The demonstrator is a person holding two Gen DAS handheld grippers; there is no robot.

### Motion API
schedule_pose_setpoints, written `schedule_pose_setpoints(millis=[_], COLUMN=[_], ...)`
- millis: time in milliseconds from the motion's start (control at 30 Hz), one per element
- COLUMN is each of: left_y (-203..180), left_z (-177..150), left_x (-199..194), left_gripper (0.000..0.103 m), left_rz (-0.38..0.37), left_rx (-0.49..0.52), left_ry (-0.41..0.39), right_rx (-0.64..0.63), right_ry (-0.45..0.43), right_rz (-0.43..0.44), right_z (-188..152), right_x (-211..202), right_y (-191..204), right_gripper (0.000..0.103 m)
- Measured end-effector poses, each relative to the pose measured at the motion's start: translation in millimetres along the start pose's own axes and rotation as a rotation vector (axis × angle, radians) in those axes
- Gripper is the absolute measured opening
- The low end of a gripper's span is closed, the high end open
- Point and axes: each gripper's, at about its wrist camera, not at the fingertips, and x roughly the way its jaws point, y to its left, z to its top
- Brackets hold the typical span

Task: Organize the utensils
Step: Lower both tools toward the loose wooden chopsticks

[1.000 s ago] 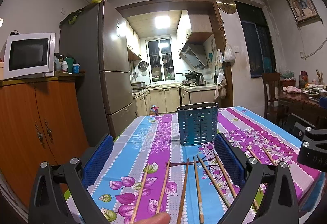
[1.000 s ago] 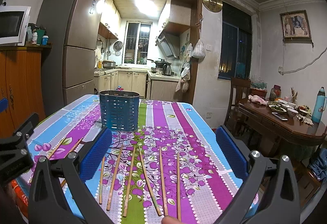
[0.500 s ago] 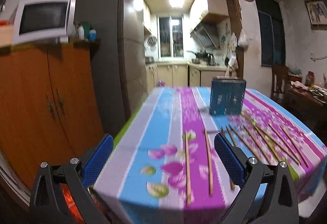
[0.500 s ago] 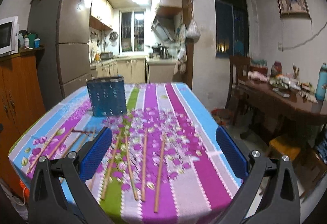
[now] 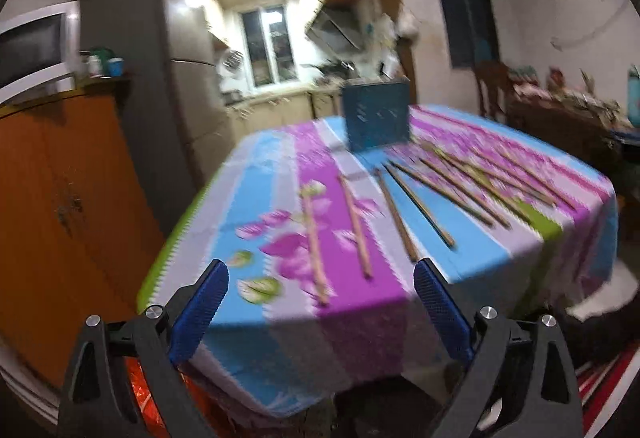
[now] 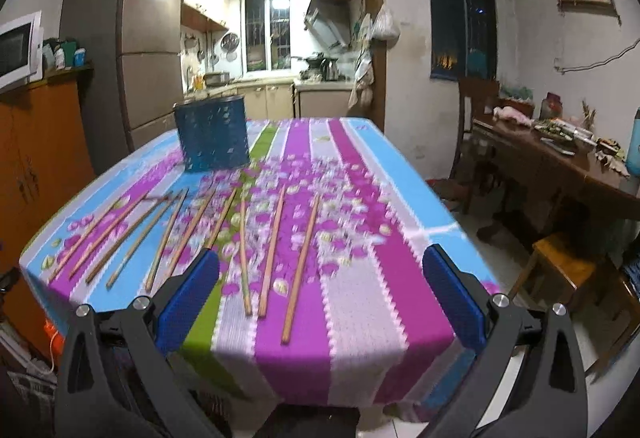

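Here, chopsticks [image 6: 272, 250] loose, blue holder [image 6: 212, 136] upright

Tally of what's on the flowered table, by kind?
chopsticks: 10 (slightly blurred, counted in the right wrist view)
blue holder: 1
Total: 11

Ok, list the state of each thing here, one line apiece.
Left gripper: open, empty, short of the table edge.
Right gripper: open, empty.
Chopsticks: loose, lying flat on the tablecloth.
Blue utensil holder: upright; contents not visible.
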Motion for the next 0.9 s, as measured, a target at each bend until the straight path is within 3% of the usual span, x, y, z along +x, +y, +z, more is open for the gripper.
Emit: schedule_pose_setpoints(millis=[133,367,500,667,733,900], left_y=[-13.5,-27.6,-22.2,-23.8,-23.8,-20.4], left_z=[1.1,-1.8,-5.2,-5.4,-5.9,-9.4], left_x=[12.3,57.3,76.6,85.2,90.5,93.5], left_gripper=[0.093,0.049,0.047,0.033,0.021,0.012], left_rz=[-0.055,-0.176,-0.183,-0.194,-0.202,-0.193], left_rx=[0.004,0.002,-0.04,-0.026,-0.03,-0.046], left_ry=[0.009,0.082,0.108,0.113,0.123,0.109], right_rx=[-0.038,-0.11,-0.167,-0.177,-0.185,-0.225], right_ry=[0.0,-0.015,-0.004,0.043,0.057,0.068], right_rz=[0.006,0.065,0.046,0.037,0.033,0.037], right_z=[-8.5,-12.7,-16.7,-19.3,-20.1,-26.0], right_x=[-3.9,-9.9,-9.6,3.0,6.9,10.3], right_y=[11.1,28.8,39.2,41.4,42.8,49.2], right_gripper=[0.098,0.098,0.098,0.076,0.07,0.049])
